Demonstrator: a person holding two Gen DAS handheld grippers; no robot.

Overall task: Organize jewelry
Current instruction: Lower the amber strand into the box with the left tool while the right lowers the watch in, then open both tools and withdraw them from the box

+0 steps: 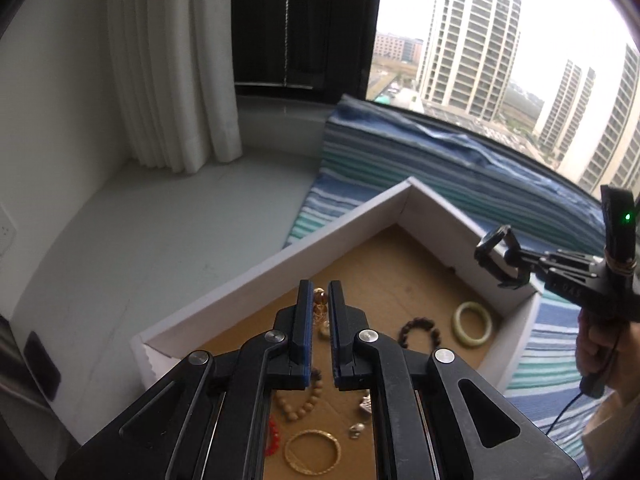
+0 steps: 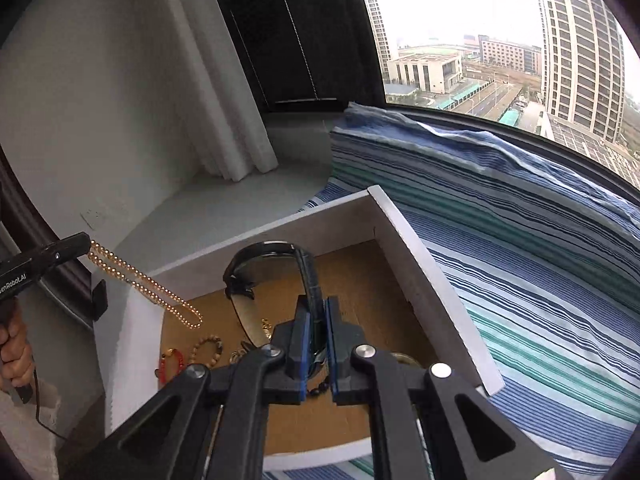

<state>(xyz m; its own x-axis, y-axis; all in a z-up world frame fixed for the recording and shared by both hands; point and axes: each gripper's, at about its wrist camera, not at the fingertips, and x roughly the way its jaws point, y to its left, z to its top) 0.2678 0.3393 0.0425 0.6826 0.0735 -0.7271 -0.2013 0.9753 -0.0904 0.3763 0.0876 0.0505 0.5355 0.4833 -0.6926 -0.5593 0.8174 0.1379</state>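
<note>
A shallow white box (image 1: 280, 260) with a brown cardboard floor holds loose jewelry: a pale green bangle (image 1: 472, 324), a dark bead bracelet (image 1: 420, 332), a gold bangle (image 1: 312, 456), a wooden bead bracelet (image 1: 304, 400) and a red bracelet (image 1: 274, 436). My left gripper (image 1: 321, 292) is shut on a gold bead necklace (image 2: 148, 284), which hangs over the box's left wall in the right wrist view. My right gripper (image 2: 316, 308) is shut on the strap of a black watch (image 2: 272, 264), held above the box. From the left wrist view, that watch (image 1: 496, 256) hovers over the box's right wall.
The box sits on a blue, green and white striped cloth (image 2: 520, 280) that rises over a cushion by the window. A white ledge (image 1: 180, 220) and a white curtain (image 1: 172, 80) lie to the left. A hand (image 1: 596, 344) grips the right tool's handle.
</note>
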